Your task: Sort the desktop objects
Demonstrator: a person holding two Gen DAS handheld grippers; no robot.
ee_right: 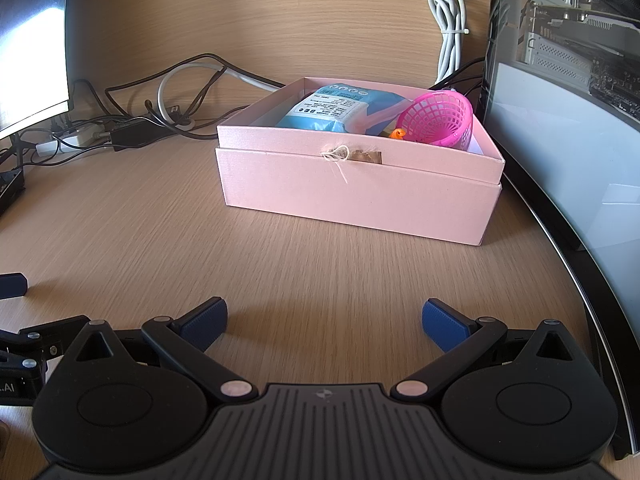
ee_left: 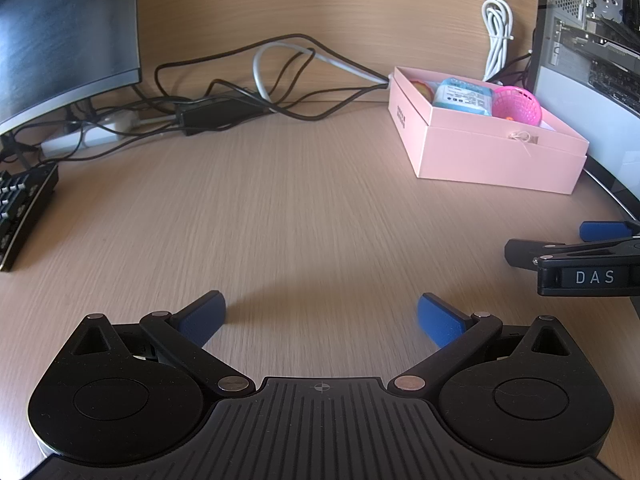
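Observation:
A pink cardboard box (ee_right: 356,196) stands on the wooden desk, also in the left wrist view (ee_left: 496,156) at the right. It holds a blue wipes pack (ee_right: 340,110), a pink plastic basket (ee_right: 438,118) with a small orange thing beside it, and a round fruit-like item (ee_left: 422,88). My left gripper (ee_left: 320,316) is open and empty over bare desk. My right gripper (ee_right: 324,320) is open and empty, a short way in front of the box. The right gripper shows side-on in the left wrist view (ee_left: 568,252).
A monitor (ee_left: 60,40) stands at the back left, with a keyboard (ee_left: 24,208) at the left edge. Tangled cables and a power strip (ee_left: 208,108) lie along the back wall. A PC case with a glass side (ee_right: 568,140) stands right of the box.

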